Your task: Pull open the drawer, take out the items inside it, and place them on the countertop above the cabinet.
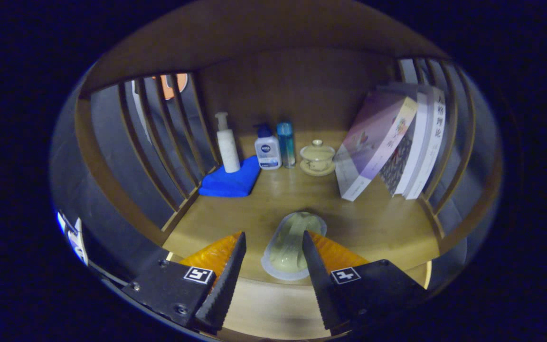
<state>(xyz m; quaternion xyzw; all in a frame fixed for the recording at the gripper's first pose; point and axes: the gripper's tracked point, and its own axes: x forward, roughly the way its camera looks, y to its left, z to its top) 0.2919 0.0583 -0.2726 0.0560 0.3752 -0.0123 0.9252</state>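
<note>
Packet (pixel 292 242) on countertop (pixel 378 223), between spread claw (pixel 273 244) fingers

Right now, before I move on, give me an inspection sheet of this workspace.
Surface: wooden countertop, slatted sides.
Job's things: pale packaged item lying on the countertop's front edge, between the fingers.
Clutter: pump bottle on blue cloth; white bottle; blue bottle; lidded cup; leaning books.
Gripper: open, fingers astride the item, right one close, contact unclear.
Cables: nothing seen.
Surroundings: dark booth wall behind the slats.
</note>
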